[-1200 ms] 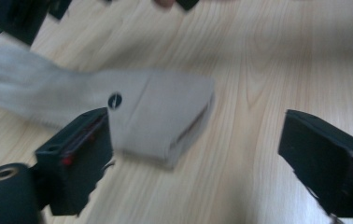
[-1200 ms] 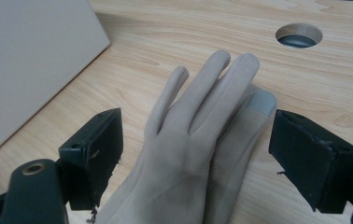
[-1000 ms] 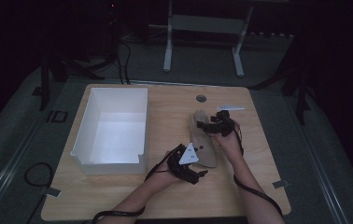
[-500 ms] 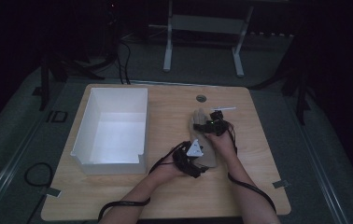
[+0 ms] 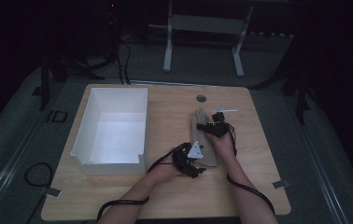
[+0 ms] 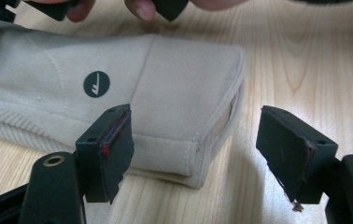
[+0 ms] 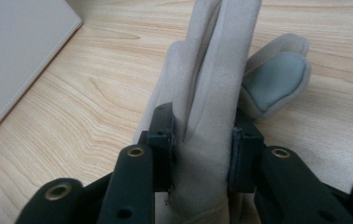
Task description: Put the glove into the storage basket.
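Note:
A beige glove lies flat on the wooden table, fingers pointing away from me. My right gripper is shut on its finger part; the jaws have just been closing, and both pads now press the fabric, pinching it into an upright fold. In the high view the right gripper sits over the glove's middle. My left gripper is open at the cuff end; its jaws have just been closing, one on the cuff corner and one over bare wood. In the high view the left gripper is at the glove's near end.
A white open box stands on the left half of the table, and its side shows at the left in the right gripper view. A round cable hole and a white strip lie beyond the glove.
The right gripper came down a little onto the glove and closed on it. The left hand shifted slightly at the cuff end.

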Motion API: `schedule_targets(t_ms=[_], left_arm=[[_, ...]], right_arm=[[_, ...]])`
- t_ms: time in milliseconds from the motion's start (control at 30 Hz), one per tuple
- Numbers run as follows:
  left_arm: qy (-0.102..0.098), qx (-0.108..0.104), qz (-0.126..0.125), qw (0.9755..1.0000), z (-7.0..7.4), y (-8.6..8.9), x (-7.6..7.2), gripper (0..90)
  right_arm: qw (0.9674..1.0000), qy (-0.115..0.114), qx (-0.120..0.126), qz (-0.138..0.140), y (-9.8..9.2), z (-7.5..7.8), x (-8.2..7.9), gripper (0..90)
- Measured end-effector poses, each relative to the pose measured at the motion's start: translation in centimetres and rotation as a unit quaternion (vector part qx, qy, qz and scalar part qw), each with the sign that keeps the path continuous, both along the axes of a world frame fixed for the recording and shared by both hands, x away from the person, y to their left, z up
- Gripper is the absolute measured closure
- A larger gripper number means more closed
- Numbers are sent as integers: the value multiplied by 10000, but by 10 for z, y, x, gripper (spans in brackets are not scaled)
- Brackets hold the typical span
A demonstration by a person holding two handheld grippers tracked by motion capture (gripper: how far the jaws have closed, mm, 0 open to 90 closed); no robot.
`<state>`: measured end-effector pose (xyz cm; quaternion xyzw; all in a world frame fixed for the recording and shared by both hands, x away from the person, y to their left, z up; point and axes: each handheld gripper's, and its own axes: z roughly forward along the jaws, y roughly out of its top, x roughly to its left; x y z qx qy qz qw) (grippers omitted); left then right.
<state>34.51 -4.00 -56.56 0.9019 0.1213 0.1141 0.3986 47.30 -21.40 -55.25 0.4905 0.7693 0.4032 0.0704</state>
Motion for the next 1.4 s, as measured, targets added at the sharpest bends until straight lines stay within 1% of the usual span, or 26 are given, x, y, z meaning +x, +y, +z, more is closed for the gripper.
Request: schedule_targets(t_ms=[67, 167, 200, 233, 300, 333, 367, 400, 433, 467, 500, 533, 567, 600, 633, 667, 733, 867, 967, 1033, 1067, 1100, 1200, 1233, 1333, 1400], left_arm=[[-32, 95, -35, 9999, -1, -2, -1, 274], [-159, 259, -8, 9995, -1, -5, -2, 276], [-235, 299, 11, 9993, -2, -7, -2, 299], [-263, 311, 27, 9992, -2, -7, -2, 311], [-361, 345, 120, 9987, -1, -9, -2, 373], [-389, 372, 118, 9985, -1, -9, -2, 443], [-383, 387, 98, 9985, 0, -10, -1, 470], [-392, 407, 145, 9983, 0, -10, 0, 551], [-380, 433, 289, 9979, 1, -10, 2, 618], [-309, 385, 339, 9982, 2, -10, 3, 716], [-136, 316, 393, 9986, 3, -9, 6, 756], [-16, 226, 438, 9988, 3, -7, 8, 781], [187, 36, 493, 9986, 4, -5, 11, 795], [235, -13, 496, 9985, 4, -4, 11, 804], [300, -69, 498, 9983, 4, -2, 12, 806], [299, -72, 490, 9983, 4, 0, 11, 810], [317, -98, 505, 9982, 6, 1, 10, 815], [284, -15, 533, 9982, 12, 2, 7, 819], [294, -53, 531, 9981, 23, 4, 5, 819], [317, -65, 502, 9982, 28, 6, 3, 818], [300, -48, 487, 9983, 30, 7, 2, 819], [329, -68, 471, 9983, 33, 10, 1, 819], [356, -71, 445, 9983, 41, 16, -5, 819], [340, -34, 430, 9985, 45, 19, -7, 819], [367, -19, 405, 9985, 53, 24, -13, 819], [368, 25, 417, 9984, 59, 28, -17, 819]], right_arm=[[10000, 28, 42, -4, -1, 0, 0, 691], [10000, 40, 63, 6, -2, 0, 1, 693], [10000, 22, 40, 10, -1, 0, 0, 693], [10000, 14, 26, 2, -1, 0, 0, 693], [10000, 4, 36, -2, -1, 0, 0, 694], [10000, -1, 42, -2, -1, 0, 0, 696], [10000, 5, 51, -8, -1, 0, 0, 698], [10000, 4, 49, 2, -1, 0, 0, 701], [10000, 1, 43, 5, -1, 0, -1, 705], [10000, -6, 56, -1, -1, 1, -1, 711], [10000, -8, 84, -9, -1, 1, -1, 714], [9999, -15, 129, -22, -1, 1, -1, 716], [9998, -9, 179, -39, -1, 1, -2, 720], [9995, 12, 308, -54, -2, 2, -2, 723], [9993, 33, 370, -57, -3, 2, -2, 724], [9988, 68, 491, -54, -4, 3, -2, 727], [9987, 59, 501, -27, -3, 6, -3, 728], [9983, 21, 576, 25, -1, 14, -5, 728], [9982, -44, 601, 32, 0, 22, -8, 727], [9976, -32, 686, 62, 0, 27, -9, 727], [9975, -33, 708, 70, 0, 29, -10, 727], [9974, -31, 718, 63, 0, 31, -11, 727], [9973, -79, 719, 83, 2, 38, -17, 727], [9973, -95, 719, 115, 3, 40, -19, 727], [9965, -136, 802, 192, 6, 48, -26, 727], [9964, -177, 790, 251, 9, 54, -30, 727]])
